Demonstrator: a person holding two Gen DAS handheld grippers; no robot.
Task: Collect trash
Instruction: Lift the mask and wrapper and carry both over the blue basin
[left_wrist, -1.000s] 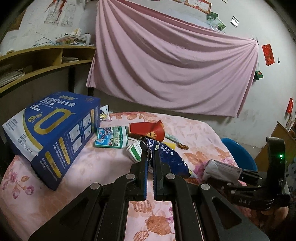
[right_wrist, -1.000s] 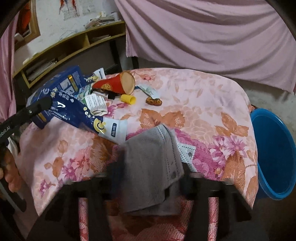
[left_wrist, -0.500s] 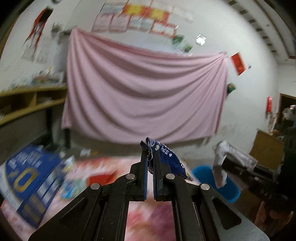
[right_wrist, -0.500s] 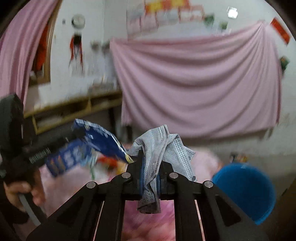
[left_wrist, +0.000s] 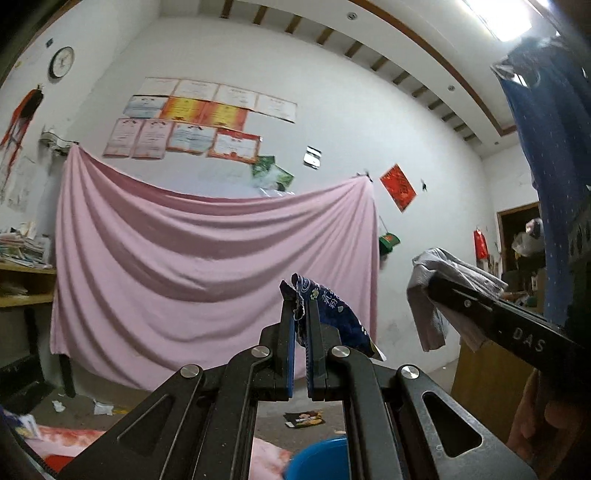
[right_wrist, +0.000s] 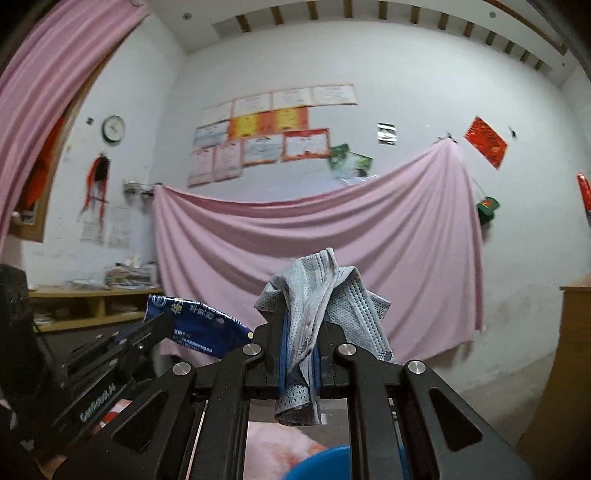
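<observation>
My left gripper (left_wrist: 300, 306) is shut on a dark blue snack wrapper (left_wrist: 338, 317) and holds it high in the air, tilted upward. My right gripper (right_wrist: 300, 321) is shut on a crumpled grey face mask (right_wrist: 325, 295), also raised. Each gripper shows in the other view: the right one with the mask (left_wrist: 443, 288) at the right, the left one with the wrapper (right_wrist: 199, 321) at the lower left. The rim of a blue bucket (left_wrist: 321, 458) shows below the left gripper and also below the right one (right_wrist: 321, 461).
A pink cloth (left_wrist: 207, 266) hangs on the far wall. A strip of the floral tablecloth (left_wrist: 66, 443) shows at the bottom left. Litter (left_wrist: 304, 419) lies on the floor. A wooden shelf (left_wrist: 22, 288) stands left, a wooden cabinet (right_wrist: 569, 369) right.
Both grippers have lifted off the table with their items and tilted up toward the wall. The table and its trash have dropped almost out of view; the blue bucket now sits just below.
</observation>
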